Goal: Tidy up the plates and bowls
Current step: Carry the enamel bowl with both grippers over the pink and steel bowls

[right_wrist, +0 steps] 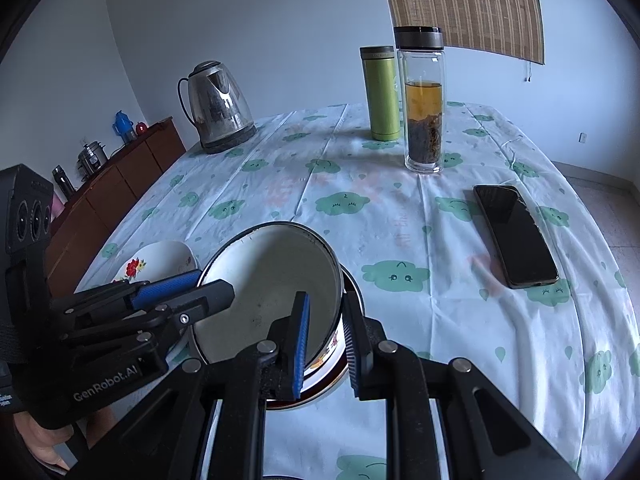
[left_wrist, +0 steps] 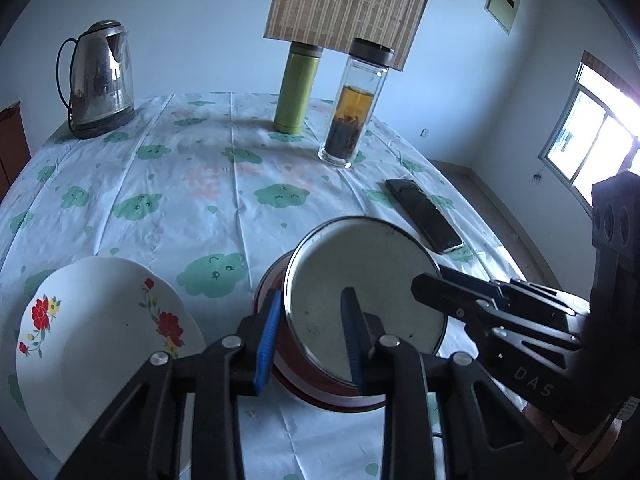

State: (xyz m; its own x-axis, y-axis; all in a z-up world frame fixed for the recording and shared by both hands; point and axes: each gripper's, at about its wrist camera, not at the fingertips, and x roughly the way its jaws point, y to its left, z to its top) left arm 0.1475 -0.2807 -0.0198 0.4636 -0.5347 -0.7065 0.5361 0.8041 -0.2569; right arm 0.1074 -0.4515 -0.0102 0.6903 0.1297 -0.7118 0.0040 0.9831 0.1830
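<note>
A white enamel bowl (left_wrist: 360, 292) (right_wrist: 272, 280) with a metal rim stands tilted inside a red-rimmed dish (left_wrist: 320, 398) (right_wrist: 324, 384) on the cloud-print tablecloth. My right gripper (right_wrist: 326, 344) is shut on the bowl's near wall, one blue pad inside and one outside; in the left wrist view it (left_wrist: 424, 280) comes in from the right. My left gripper (left_wrist: 310, 340) (right_wrist: 208, 284) straddles the bowl's left rim with narrow jaws. Its outer pad is at the rim and a gap shows on the inner side. A white flowered plate (left_wrist: 100, 332) (right_wrist: 160, 258) lies to the left.
At the table's far side stand a steel kettle (left_wrist: 100, 80), a green flask (left_wrist: 294, 88) and a glass tea bottle (left_wrist: 352, 108). A black phone (left_wrist: 424, 216) lies at the right. A brown cabinet (right_wrist: 112, 184) stands beyond the table's left edge.
</note>
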